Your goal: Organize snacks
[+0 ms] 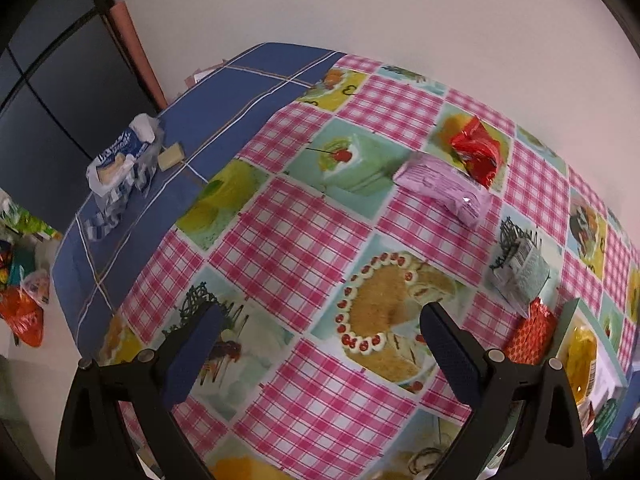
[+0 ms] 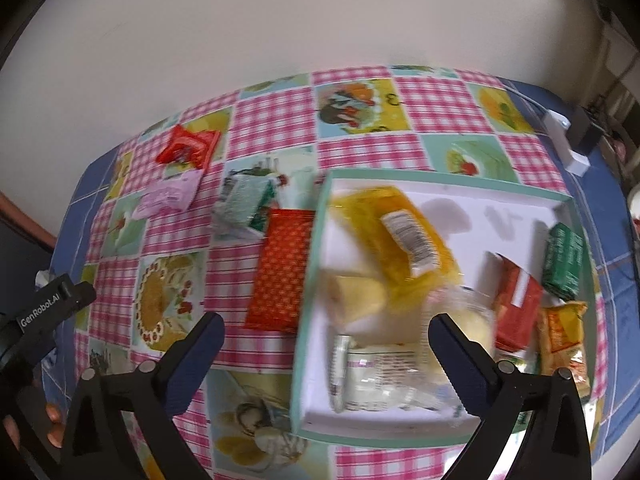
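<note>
Ahead of your left claw (image 1: pixel 320 344), up and to its right, the pink packet (image 1: pixel 444 188) is lying with its long axis slanting away, touching the red packet (image 1: pixel 476 150) beyond it. You are holding both claws spread wide and empty. Your right claw (image 2: pixel 326 360) is hovering over the near-left corner of the white tray (image 2: pixel 440 188), which is already carrying the yellow pack (image 2: pixel 394 236), a green packet (image 2: pixel 564 262) and others. Left looks nearer the loose snacks.
</note>
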The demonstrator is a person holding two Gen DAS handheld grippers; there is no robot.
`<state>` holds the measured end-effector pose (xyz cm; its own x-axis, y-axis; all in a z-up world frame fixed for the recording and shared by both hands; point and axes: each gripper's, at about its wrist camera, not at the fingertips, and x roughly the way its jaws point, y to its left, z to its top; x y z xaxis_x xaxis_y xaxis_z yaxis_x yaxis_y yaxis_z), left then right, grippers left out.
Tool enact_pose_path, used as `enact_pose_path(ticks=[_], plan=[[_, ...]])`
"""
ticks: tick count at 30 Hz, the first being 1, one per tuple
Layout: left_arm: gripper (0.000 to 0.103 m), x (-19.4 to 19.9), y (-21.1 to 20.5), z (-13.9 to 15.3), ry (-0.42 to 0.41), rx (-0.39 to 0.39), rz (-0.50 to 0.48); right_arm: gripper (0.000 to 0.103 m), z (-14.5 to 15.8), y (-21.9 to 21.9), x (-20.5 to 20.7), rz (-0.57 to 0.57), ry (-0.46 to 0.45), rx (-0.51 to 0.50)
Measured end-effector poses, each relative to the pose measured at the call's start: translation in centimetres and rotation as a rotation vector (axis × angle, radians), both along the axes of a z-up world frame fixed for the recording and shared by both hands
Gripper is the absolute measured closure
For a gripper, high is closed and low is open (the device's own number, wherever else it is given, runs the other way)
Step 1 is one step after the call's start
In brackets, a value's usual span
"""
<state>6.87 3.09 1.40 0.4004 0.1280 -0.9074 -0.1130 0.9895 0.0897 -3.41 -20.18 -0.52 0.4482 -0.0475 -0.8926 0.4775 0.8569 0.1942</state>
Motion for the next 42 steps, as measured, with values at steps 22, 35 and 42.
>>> enact_pose_path(ticks=[22, 35, 42], plan=[[0.003, 2.5, 1.0, -5.1, 0.144, 0.045, -0.008, 0.0, -3.4, 2.2, 5.0, 0.11, -0.063, 0.077], [0.003, 2.7, 0.9, -4.6, 0.15, 0.008, -0.018, 0.0, -4.5, 3.6, 5.8, 0.168, -0.063, 0.143], [0.003, 2.7, 1.0, -4.8, 0.158, -0.003, -0.014, 0.0, -5.2, 3.5, 5.7, 0.16, -0.047, 0.152]])
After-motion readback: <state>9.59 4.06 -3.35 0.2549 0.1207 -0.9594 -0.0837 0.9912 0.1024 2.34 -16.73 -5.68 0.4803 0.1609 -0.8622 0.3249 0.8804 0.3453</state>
